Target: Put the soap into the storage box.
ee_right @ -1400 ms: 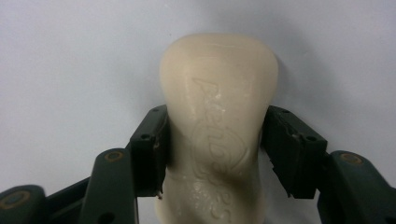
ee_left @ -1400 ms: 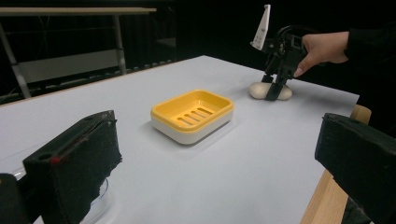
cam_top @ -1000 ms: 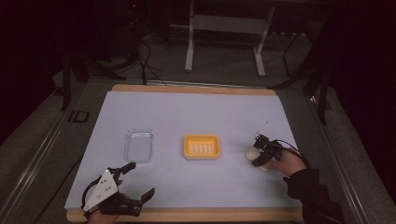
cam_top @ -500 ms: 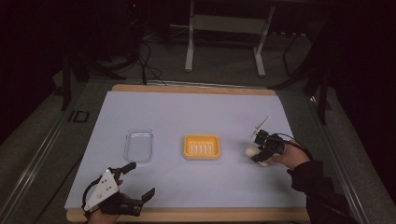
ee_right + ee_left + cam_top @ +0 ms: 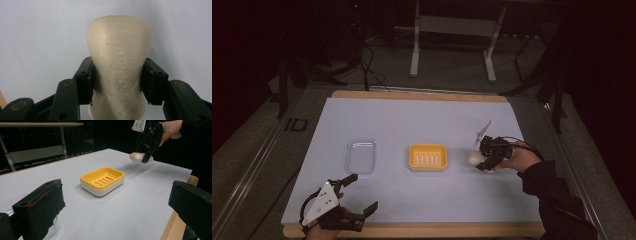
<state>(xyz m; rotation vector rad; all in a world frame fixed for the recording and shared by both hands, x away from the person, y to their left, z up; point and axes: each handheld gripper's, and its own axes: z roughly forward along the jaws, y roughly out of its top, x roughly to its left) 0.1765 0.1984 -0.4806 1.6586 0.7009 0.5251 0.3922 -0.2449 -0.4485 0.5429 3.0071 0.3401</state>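
The right gripper (image 5: 116, 82) clamps a cream oval bar of soap (image 5: 119, 62) across its waist, lifted just right of the yellow slotted plastic soap dish (image 5: 428, 157). Best carry it level over the dish, then lower flat. The left gripper (image 5: 360, 192) rests near-left of the dish, jaws wide, empty.

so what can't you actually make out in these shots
- Soap: its near end is cut off by the bottom edge in the right gripper view; the embossed word is too faint to read.
- Clear lid: in the left gripper view, the near jaw hides most of it.
- Left gripper: hand cut off by the high view's bottom edge.
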